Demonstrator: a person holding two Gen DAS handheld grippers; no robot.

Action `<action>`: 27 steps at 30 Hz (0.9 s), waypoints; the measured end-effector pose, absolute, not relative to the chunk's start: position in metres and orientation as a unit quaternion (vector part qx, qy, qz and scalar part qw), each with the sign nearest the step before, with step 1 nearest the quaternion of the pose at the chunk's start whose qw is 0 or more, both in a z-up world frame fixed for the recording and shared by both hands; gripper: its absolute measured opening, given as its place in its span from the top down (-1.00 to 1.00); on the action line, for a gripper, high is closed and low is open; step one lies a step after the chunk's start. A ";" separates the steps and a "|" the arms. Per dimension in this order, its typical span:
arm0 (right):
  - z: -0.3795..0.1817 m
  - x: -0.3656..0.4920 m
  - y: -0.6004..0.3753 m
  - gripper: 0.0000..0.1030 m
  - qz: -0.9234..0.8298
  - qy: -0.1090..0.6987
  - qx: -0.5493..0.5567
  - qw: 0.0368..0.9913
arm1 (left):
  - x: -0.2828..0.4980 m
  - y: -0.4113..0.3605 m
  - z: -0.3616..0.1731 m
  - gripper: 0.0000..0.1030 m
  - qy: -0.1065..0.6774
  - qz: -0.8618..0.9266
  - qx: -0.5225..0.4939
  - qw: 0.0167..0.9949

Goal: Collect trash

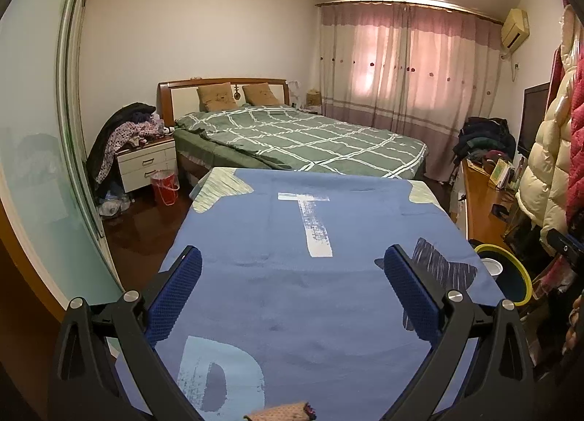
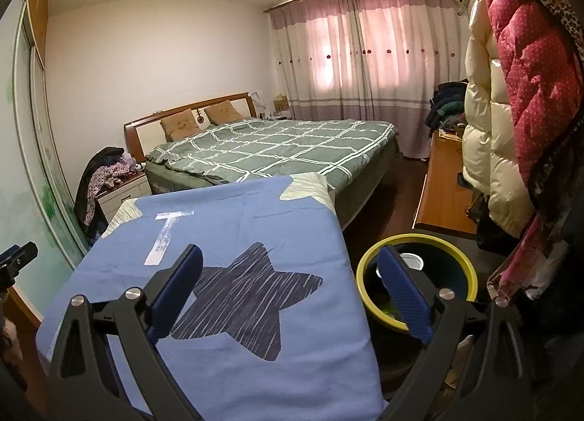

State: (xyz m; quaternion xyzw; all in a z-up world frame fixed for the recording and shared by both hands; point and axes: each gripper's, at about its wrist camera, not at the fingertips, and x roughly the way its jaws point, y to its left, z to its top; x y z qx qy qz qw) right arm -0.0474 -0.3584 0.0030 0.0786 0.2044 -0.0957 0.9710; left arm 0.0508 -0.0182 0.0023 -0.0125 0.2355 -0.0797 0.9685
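Hovering both the left tool (image 1: 292, 288) and the right tool (image 2: 288, 288) spread wide and empty over the blue-covered counter (image 1: 292, 297), we are seeing only a white paper cup (image 2: 411, 261) lying inside the yellow-rimmed bin (image 2: 471, 271) just beside the counter. We are judging such a cup light and easily crushed, best pinched gently across its rim.

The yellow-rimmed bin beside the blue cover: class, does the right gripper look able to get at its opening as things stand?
Probably yes. The right gripper is open and empty, and the yellow-rimmed bin stands just right of the blue cover, its mouth uncovered, with nothing in between.
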 end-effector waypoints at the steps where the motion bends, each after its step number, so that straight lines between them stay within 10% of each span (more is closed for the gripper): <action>1: 0.003 -0.047 -0.358 -0.79 -0.097 0.204 0.078 0.971 | 0.050 -0.019 0.003 -0.91 0.235 -0.080 -0.012 0.969; 27: 0.004 -0.043 -0.352 -0.80 -0.097 0.207 0.078 0.970 | 0.052 -0.025 0.002 -0.91 0.237 -0.080 -0.010 0.968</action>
